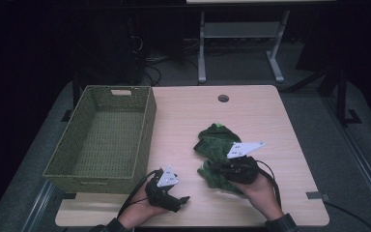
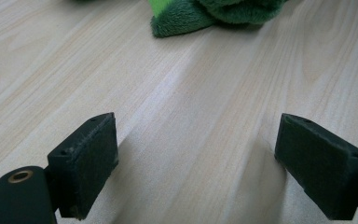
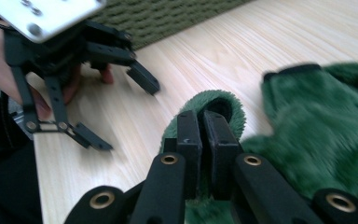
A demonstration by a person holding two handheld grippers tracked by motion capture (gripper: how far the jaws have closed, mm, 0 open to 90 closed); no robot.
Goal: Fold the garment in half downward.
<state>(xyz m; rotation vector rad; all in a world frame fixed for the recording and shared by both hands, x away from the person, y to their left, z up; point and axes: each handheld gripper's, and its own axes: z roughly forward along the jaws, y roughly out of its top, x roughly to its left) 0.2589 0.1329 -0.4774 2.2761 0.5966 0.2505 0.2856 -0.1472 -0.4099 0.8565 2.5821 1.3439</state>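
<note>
Basket (image 1: 101, 140) as landmark: it sits on the tabletop (image 1: 251, 111) with nothing in it, and the green plush cloth (image 1: 216, 145) lies in a heap well to its right. Right gripper (image 3: 202, 135) has its fingers closed on a fold of the cloth; left gripper (image 2: 196, 163), just right of the basket's near corner, has fingers wide open over bare wood. Risk, as judged: only a small pinch of pile is held, so the cloth may slip free or drag and snag on the basket rim on the way over.

Green plush cloth (image 1: 216, 150): fuzzy, crumpled in a heap, lying right of centre on the desk (image 1: 251, 116), near edge pinched.
</note>
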